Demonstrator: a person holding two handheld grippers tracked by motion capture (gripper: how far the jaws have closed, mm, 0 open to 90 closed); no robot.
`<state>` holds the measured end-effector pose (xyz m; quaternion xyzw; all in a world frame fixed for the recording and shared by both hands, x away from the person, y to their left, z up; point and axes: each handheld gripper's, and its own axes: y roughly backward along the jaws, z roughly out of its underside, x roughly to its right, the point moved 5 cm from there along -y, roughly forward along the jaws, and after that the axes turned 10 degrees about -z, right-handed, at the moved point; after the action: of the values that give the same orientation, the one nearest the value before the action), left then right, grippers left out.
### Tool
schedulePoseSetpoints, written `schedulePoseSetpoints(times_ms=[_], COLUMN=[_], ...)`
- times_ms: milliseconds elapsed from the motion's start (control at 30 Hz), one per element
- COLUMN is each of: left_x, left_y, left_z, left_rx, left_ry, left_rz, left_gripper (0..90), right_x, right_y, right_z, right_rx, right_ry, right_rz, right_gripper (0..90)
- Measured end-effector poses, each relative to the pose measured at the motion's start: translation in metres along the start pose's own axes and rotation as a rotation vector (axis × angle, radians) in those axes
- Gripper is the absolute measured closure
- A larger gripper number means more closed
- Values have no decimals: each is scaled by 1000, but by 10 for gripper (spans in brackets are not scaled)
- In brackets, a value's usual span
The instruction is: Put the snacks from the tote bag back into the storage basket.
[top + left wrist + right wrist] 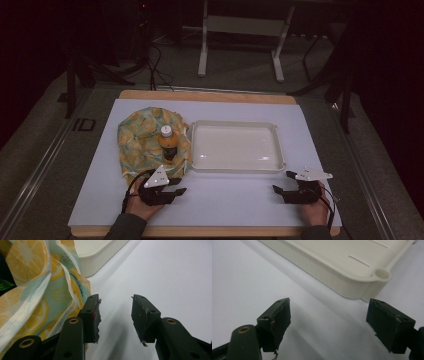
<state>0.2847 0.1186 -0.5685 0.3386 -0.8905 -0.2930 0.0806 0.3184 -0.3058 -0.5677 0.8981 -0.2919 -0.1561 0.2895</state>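
High view, nearest first: left gripper [176,186] and right gripper [281,183] rest on the white mat [235,200], jaws apart, holding nothing; beyond the left gripper, the orange bottle [168,145] stands on lemon-print cloth [137,140], beside the cream tray [235,167].

The room is dark, and the light falls mostly on the table [100,200]. A white sheet [240,200] covers the wooden top, whose edge shows at the far and near sides. The floor [240,70] is grey. Behind the table stands a pale metal frame [240,25] with two legs on flat feet. Black cables [157,65] lie on the floor to the left of it. Dark stand legs [320,80] are at the right, and another dark stand [72,85] is at the left. The far wall is too dark to make out.
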Motion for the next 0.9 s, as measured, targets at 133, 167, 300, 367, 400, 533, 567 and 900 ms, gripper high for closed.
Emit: schedulePoseSetpoints(times_ms=[133, 167, 300, 367, 400, 533, 567, 900], left_x=[1, 1, 2, 2, 2, 2, 3, -6], left_y=[-1, -1, -2, -2, -2, -4, -4, 18], left_z=[0, 0, 0, 0, 0, 0, -1, -24], left_rx=[-5, -7, -17, -29, -29, -68, -78, -113], left_ry=[-6, -5, -9, -14, -14, -20, -30, -110], left_rz=[-8, -7, -3, 5, 5, 44, 41, 28], left_gripper=[574, 575, 576, 573, 573, 564, 564, 566], right_x=[0, 0, 2, 2, 1, 0, 0, 0], right_y=[0, 0, -1, -1, -2, -2, -1, -1], right_z=[0, 0, 0, 0, 0, 0, 0, 0], right_rx=[0, -4, -3, -8, -10, -11, -9, -1], right_ry=[-1, -4, -23, -19, -15, -6, -5, -4], right_rz=[8, 7, -19, -17, -17, -11, -12, -28], right_gripper=[205, 209, 249, 242, 229, 222, 222, 274])
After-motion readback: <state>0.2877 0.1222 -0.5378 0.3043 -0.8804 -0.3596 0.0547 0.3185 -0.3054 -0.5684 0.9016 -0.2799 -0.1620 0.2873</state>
